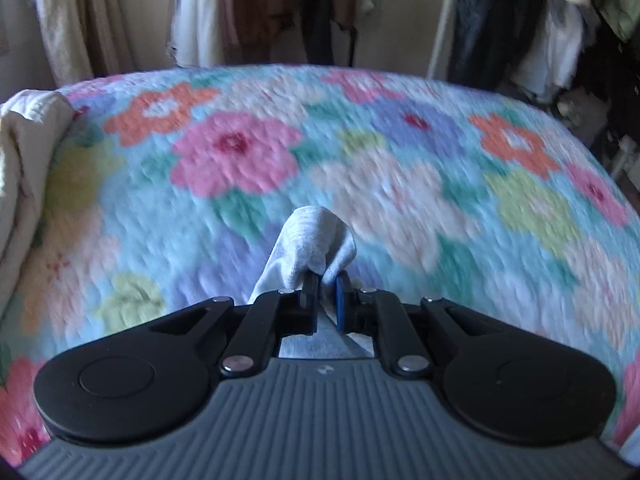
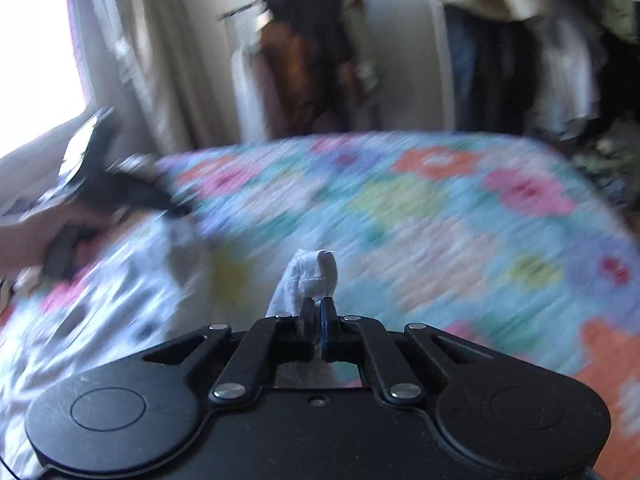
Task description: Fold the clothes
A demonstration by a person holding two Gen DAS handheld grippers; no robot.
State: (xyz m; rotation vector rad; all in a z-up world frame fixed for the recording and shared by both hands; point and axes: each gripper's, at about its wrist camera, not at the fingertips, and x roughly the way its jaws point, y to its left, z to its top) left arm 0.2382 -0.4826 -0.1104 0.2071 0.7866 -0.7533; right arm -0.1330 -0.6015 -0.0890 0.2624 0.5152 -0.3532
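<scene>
Left gripper (image 1: 327,295) clamps garment (image 1: 308,246) | right gripper (image 2: 319,317) clamps garment | floral bedspread (image 1: 400,160) beneath

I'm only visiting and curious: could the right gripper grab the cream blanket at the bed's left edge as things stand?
Probably not yet. The right gripper is shut on white cloth, so its jaws are occupied, and the cream blanket lies off to the far left of the floral bedspread. It would have to let go first.

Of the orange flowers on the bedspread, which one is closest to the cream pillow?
The big orange flower at the far left of the floral bedspread, right beside the cream pillow. The other orange flower lies far over on the right side.
</scene>
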